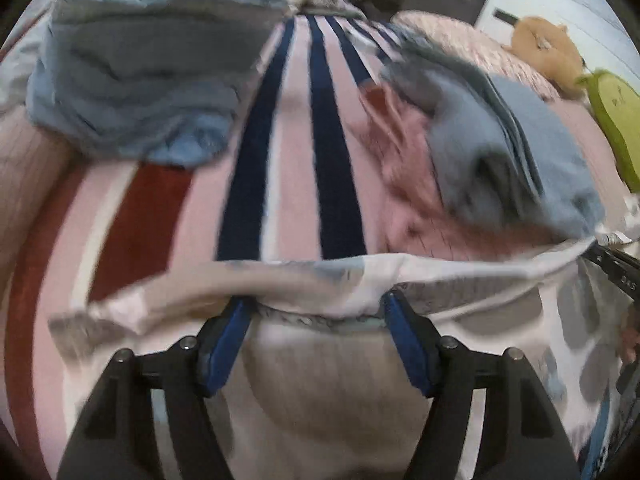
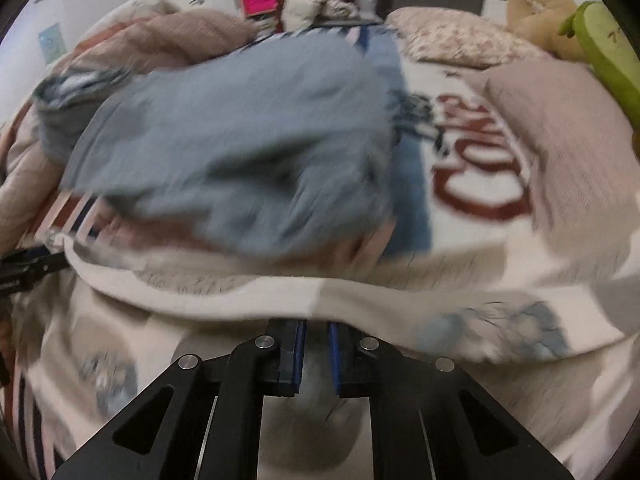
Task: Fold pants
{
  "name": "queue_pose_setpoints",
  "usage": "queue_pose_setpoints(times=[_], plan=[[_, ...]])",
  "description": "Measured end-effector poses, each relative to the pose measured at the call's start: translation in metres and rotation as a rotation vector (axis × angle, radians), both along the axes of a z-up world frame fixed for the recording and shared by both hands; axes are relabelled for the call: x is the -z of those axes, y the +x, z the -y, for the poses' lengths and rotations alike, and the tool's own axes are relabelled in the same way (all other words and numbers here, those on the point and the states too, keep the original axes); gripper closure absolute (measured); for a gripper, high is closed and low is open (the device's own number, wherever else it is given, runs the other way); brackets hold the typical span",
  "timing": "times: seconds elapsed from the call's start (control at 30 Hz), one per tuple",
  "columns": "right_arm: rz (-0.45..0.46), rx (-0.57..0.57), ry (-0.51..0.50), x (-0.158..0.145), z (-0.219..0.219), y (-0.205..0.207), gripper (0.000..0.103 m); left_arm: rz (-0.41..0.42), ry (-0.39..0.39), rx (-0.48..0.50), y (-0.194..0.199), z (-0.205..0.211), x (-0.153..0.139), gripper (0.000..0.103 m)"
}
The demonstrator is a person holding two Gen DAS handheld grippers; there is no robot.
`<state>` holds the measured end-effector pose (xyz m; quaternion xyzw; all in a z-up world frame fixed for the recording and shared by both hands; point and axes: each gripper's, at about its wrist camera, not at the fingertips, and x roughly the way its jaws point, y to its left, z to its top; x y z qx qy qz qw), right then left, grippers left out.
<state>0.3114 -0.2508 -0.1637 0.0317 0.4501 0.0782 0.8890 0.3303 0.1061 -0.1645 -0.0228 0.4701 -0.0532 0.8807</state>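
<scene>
The pants point(image 1: 320, 276) are white with grey and blue patches and hang across both views as a stretched edge point(image 2: 280, 300). My left gripper point(image 1: 316, 304) has its blue-padded fingers point(image 1: 228, 344) spread wide, with the pants' edge draped over the tips; a firm grip cannot be made out. My right gripper point(image 2: 316, 328) is nearly shut, its pads pinching the pants' edge. The left gripper's body shows at the left edge of the right wrist view point(image 2: 28, 268). Both views are motion blurred.
A striped pink, navy and red blanket point(image 1: 288, 160) covers the bed. Blue folded clothes lie on it point(image 1: 140, 72), point(image 1: 512, 144), point(image 2: 240, 152). A floral pillow point(image 2: 456, 40), a tan plush point(image 2: 536, 12) and a green plush point(image 2: 612, 48) sit at the right.
</scene>
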Motion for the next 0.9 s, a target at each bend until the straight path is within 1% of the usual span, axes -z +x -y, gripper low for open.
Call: queue_pose_setpoints(times=[0.07, 0.1, 0.17, 0.2, 0.23, 0.27, 0.3, 0.33, 0.37, 0.43, 0.47, 0.53, 0.63, 0.67, 0.73, 0.83, 0.9], plan=[[0.015, 0.038, 0.004, -0.005, 0.008, 0.011, 0.100, 0.018, -0.023, -0.061, 0.008, -0.009, -0.001, 0.037], [0.005, 0.056, 0.029, -0.005, 0.012, 0.016, 0.100, 0.004, -0.035, -0.098, 0.012, -0.016, 0.001, 0.037], [-0.013, 0.070, 0.060, -0.004, 0.016, 0.019, 0.100, -0.013, -0.072, -0.100, 0.010, -0.023, 0.001, 0.037], [-0.011, 0.074, 0.064, -0.005, 0.017, 0.015, 0.099, -0.007, -0.080, -0.098, 0.000, -0.026, -0.003, 0.037], [-0.007, 0.073, 0.064, -0.007, 0.017, 0.011, 0.095, 0.001, -0.079, -0.094, -0.008, -0.030, -0.008, 0.035], [0.000, 0.069, 0.068, -0.010, 0.017, 0.002, 0.093, 0.012, -0.082, -0.091, -0.018, -0.031, -0.014, 0.029], [0.000, 0.069, 0.076, -0.012, 0.018, -0.006, 0.088, 0.027, -0.100, -0.087, -0.034, -0.036, -0.023, 0.026], [-0.006, 0.060, 0.107, -0.015, 0.021, -0.017, 0.079, 0.032, -0.119, -0.084, -0.047, -0.040, -0.028, 0.020], [-0.007, 0.045, 0.151, -0.018, 0.024, -0.031, 0.075, 0.031, -0.138, -0.083, -0.057, -0.044, -0.033, 0.016], [0.000, 0.017, 0.202, -0.025, 0.026, -0.059, 0.060, 0.007, -0.200, -0.078, -0.084, -0.048, -0.041, 0.016], [0.006, 0.005, 0.220, -0.027, 0.028, -0.073, 0.059, -0.003, -0.242, -0.077, -0.100, -0.051, -0.044, 0.016], [0.014, -0.030, 0.264, -0.030, 0.028, -0.107, 0.048, -0.022, -0.296, -0.084, -0.129, -0.055, -0.045, 0.016], [0.015, -0.058, 0.312, -0.028, 0.027, -0.149, 0.048, -0.060, -0.394, -0.102, -0.167, -0.060, -0.040, 0.016], [0.014, -0.064, 0.315, -0.027, 0.027, -0.157, 0.048, -0.071, -0.425, -0.118, -0.178, -0.063, -0.035, 0.016], [0.027, -0.075, 0.302, -0.023, 0.023, -0.180, 0.048, -0.093, -0.463, -0.144, -0.187, -0.062, -0.023, 0.016], [0.035, -0.082, 0.303, -0.017, 0.021, -0.197, 0.048, -0.129, -0.514, -0.180, -0.193, -0.067, -0.003, 0.016], [0.031, -0.092, 0.318, -0.013, 0.021, -0.202, 0.048, -0.133, -0.508, -0.203, -0.188, -0.068, 0.008, 0.016]])
